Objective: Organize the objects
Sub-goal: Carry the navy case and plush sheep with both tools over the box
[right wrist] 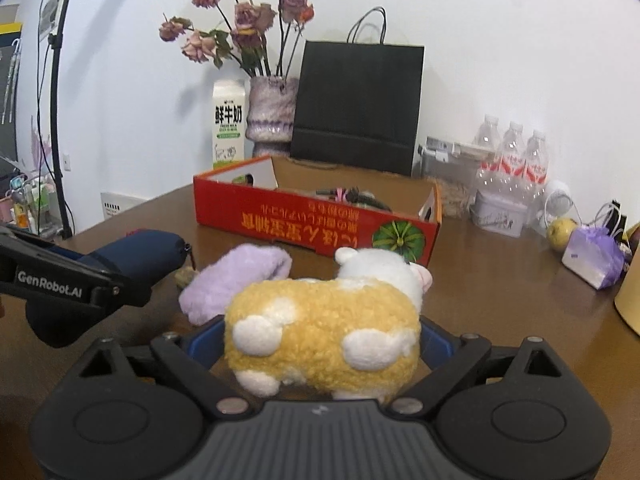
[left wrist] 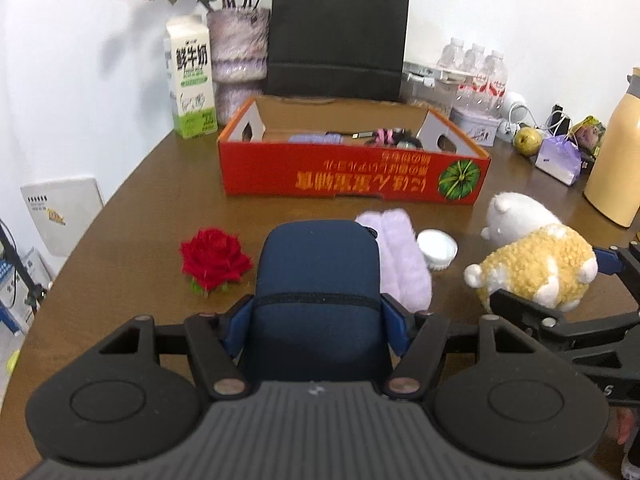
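Note:
My left gripper [left wrist: 316, 324] is shut on a dark blue pouch [left wrist: 316, 280], held just above the brown table [left wrist: 140, 200]; the pouch also shows in the right wrist view [right wrist: 132, 252]. My right gripper [right wrist: 320, 344] is shut on a yellow and white plush sheep [right wrist: 324, 320], which also shows in the left wrist view [left wrist: 532, 256]. A red open cardboard box [left wrist: 352, 176] with several small items inside stands beyond them. A red rose [left wrist: 214, 258], a lilac fluffy cloth [left wrist: 400, 256] and a white round lid [left wrist: 438, 246] lie on the table in front of the box.
Behind the box stand a milk carton [left wrist: 192, 80], a vase of dried flowers [left wrist: 238, 44], a black paper bag [left wrist: 340, 36] and water bottles [left wrist: 476, 76]. A pear [left wrist: 528, 140], a purple bag [left wrist: 558, 158] and a yellow thermos [left wrist: 618, 152] are at the right.

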The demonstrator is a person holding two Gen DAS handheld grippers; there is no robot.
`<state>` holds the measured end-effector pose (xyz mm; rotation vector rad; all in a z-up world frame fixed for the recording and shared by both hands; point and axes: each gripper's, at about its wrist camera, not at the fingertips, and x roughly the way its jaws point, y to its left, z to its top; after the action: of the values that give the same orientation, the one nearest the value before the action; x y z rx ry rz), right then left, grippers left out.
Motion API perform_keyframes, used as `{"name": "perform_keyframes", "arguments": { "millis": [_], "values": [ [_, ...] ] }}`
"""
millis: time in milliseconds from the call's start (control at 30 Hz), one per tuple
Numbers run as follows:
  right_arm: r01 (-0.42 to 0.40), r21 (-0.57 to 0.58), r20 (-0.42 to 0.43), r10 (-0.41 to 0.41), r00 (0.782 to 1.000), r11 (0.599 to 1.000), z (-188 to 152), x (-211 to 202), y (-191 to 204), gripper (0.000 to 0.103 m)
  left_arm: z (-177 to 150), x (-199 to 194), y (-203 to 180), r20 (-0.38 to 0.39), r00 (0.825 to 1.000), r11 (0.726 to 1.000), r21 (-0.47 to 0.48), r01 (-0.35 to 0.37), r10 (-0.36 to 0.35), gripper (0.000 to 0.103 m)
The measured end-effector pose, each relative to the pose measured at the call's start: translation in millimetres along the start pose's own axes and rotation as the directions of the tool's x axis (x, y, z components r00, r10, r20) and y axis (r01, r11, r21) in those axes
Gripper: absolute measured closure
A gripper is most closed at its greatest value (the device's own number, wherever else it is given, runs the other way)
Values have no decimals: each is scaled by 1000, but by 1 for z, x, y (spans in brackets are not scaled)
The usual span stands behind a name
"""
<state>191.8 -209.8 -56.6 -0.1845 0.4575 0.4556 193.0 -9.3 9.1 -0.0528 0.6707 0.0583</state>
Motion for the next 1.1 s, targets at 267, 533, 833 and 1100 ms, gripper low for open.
{"name": "perform_keyframes", "arguments": {
  "millis": [267, 533, 833, 1100],
  "values": [
    [-13, -19, 40, 14, 999, 1000, 31, 14, 1, 7, 35, 10, -4, 30, 1000, 1000, -14, 1, -1, 37],
    [-28, -30, 78, 30, 997, 999, 64, 37, -3, 7, 75, 29, -4, 66, 998, 999, -34, 8, -6, 37],
    [-24, 0, 95, 23, 995, 1000, 98, 76, -16, 7, 115, 61, -3, 104, 995, 998, -63, 16, -10, 37],
    [-23, 36, 107, 19, 994, 999, 120, 115, -33, 7, 145, 96, -4, 115, 993, 996, -84, 29, -20, 37]
  ]
}}
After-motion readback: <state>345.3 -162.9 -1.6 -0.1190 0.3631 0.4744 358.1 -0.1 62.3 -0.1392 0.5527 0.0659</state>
